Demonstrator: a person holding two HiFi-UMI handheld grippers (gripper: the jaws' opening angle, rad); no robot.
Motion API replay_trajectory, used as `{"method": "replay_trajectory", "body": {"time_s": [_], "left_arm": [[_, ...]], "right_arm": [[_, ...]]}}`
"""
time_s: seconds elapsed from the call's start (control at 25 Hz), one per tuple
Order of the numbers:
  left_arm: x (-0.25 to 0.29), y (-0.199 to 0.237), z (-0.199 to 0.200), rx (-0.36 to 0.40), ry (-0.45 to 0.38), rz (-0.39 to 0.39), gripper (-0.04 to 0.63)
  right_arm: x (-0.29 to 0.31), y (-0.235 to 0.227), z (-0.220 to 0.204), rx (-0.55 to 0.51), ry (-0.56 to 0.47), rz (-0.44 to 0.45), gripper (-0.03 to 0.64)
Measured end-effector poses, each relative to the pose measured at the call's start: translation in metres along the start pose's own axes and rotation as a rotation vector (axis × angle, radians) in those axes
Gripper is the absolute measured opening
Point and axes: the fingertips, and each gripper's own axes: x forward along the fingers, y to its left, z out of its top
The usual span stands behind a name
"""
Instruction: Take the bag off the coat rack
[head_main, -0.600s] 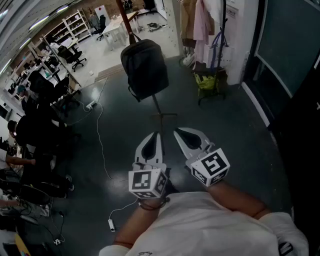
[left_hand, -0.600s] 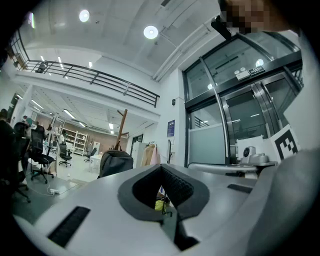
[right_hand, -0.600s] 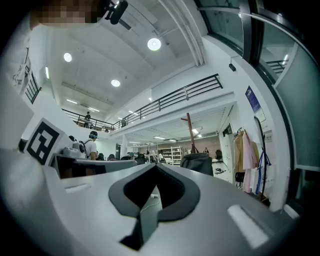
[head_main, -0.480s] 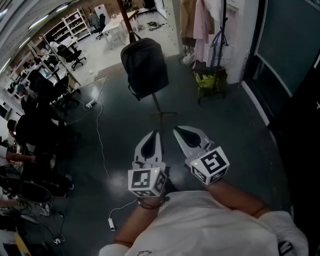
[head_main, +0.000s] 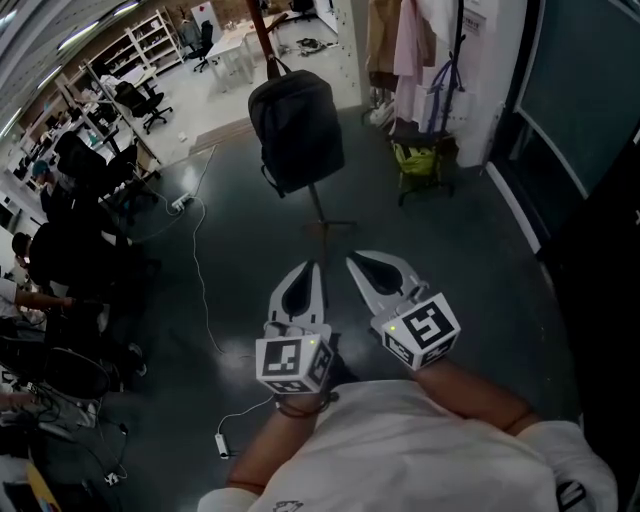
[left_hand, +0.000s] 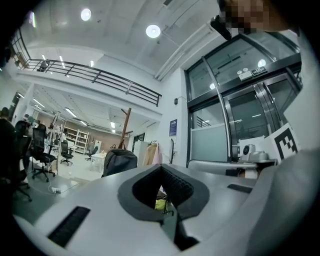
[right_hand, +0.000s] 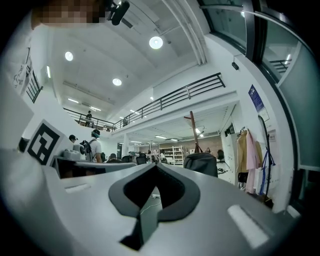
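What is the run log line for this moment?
stage: before grasp | bag: hangs on coat rack, untouched | left gripper: shut, empty | right gripper: shut, empty

In the head view the bag (head_main: 296, 130) on the coat rack (head_main: 262, 30) now sits slightly further right and a little farther up the picture than in the earlier pictures. Its top edge is closer to the far edge of the frame, and less of the rack's pole shows above it. The power strip (head_main: 181, 204) on the floor to the left also lies a touch farther up. The person (head_main: 30, 298) seated at the left edge is higher in the frame too, with the outstretched arm nearer the dark office chairs (head_main: 75, 250).
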Motion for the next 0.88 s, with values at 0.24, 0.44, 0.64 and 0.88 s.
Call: {"method": "replay_trajectory", "body": {"time_s": [0.24,0.44,0.64,0.88], "left_arm": [[0.018,0.031,-0.003,-0.019,-0.001,-0.002,0.006],[0.045,0.068,-0.003,-0.032,0.001,-0.016,0.006],[0.079,0.108,0.013,-0.042,-0.024,-0.072,0.006],[0.113,0.16,0.022,-0.015,0.002,-0.093,0.006]], "right_arm": [[0.033,-0.003,-0.007,0.019,-0.014,0.02,0.003],[0.08,-0.014,-0.014,0.033,0.009,0.013,0.003],[0.138,-0.029,-0.019,0.045,0.026,-0.006,0.003],[0.202,-0.041,-0.019,0.059,0.036,-0.033,0.003]]}}
